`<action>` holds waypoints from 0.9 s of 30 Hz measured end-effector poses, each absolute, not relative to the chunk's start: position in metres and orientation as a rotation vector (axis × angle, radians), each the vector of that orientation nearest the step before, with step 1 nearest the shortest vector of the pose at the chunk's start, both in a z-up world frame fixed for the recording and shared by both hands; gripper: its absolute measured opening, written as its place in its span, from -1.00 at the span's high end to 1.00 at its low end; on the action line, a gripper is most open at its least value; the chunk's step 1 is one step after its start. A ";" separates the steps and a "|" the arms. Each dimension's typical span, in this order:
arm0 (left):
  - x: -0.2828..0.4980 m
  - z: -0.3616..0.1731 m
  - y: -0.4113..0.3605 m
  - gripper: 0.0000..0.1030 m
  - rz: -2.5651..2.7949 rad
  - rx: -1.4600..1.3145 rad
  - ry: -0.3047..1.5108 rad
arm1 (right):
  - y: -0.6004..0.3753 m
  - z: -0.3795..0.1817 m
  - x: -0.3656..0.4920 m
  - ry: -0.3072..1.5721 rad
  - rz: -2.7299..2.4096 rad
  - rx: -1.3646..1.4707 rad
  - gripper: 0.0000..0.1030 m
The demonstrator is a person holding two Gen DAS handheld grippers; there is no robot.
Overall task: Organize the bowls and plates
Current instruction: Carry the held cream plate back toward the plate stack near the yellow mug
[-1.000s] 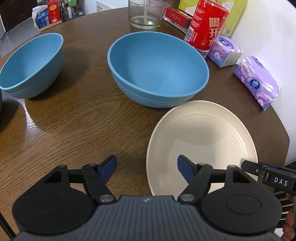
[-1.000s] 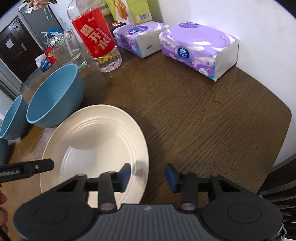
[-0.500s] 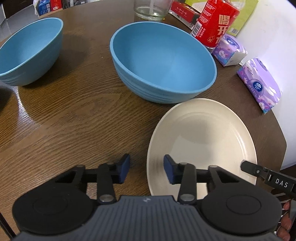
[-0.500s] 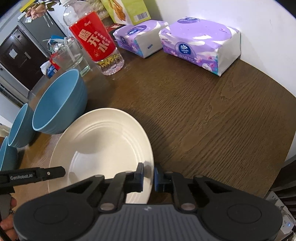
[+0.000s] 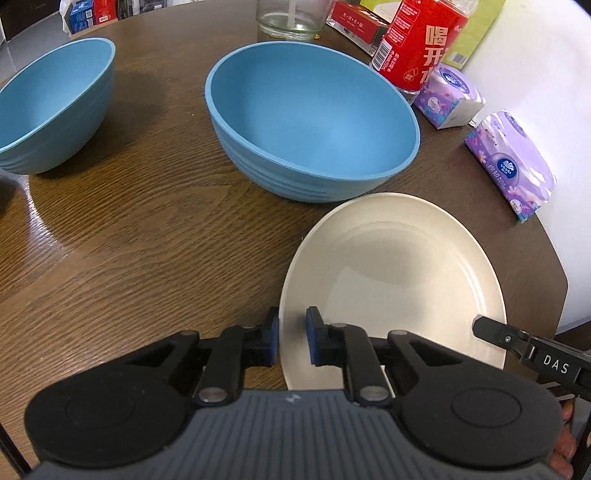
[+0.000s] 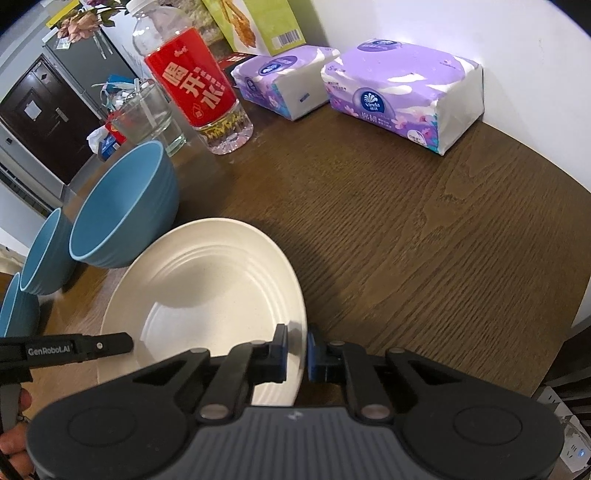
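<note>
nearest, left tool [image 5: 291, 341] pinching the near-left rim of the cream plate [image 5: 399, 280], one blue pad outside the edge and one inside, having just closed down on it; right tool [image 6: 296, 347] likewise clamped on the opposite near rim, pads on either side of the thin lip. gripped at two sides, probably so the wide, shallow plate comes up level instead of tipping from a single-edge hold. plate resting flat on the brown tabletop [image 5: 122, 236], near its front right edge, not yet lifted as far as can be told. just beyond, far rim close against the large blue bowl [image 5: 314, 122], touching or only just apart, hard to tell; worth a straight lift to avoid nudging it. further left, a second blue bowl [image 5: 51, 107], well apart, and the rim of a third just showing at the right view's left edge. at the back, a red-labelled bottle [image 6: 195, 92], an empty glass [image 5: 291, 16] and two purple tissue packs [image 6: 402, 92] by the wall, out of the way of any stacking.
</note>
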State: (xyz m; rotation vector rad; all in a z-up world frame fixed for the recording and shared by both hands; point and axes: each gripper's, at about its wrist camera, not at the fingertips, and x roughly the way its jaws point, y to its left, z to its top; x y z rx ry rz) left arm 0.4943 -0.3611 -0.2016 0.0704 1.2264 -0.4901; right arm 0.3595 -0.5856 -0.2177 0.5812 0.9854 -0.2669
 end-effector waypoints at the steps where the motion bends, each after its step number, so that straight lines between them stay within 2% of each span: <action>1: 0.493 -0.201 -0.361 0.71 -0.488 0.072 1.228 | -0.584 -0.217 0.359 0.987 -0.268 0.577 0.81; 27: 0.456 -0.173 -0.301 0.70 -0.415 0.057 1.151 | -0.537 -0.198 0.356 0.952 -0.175 0.505 0.81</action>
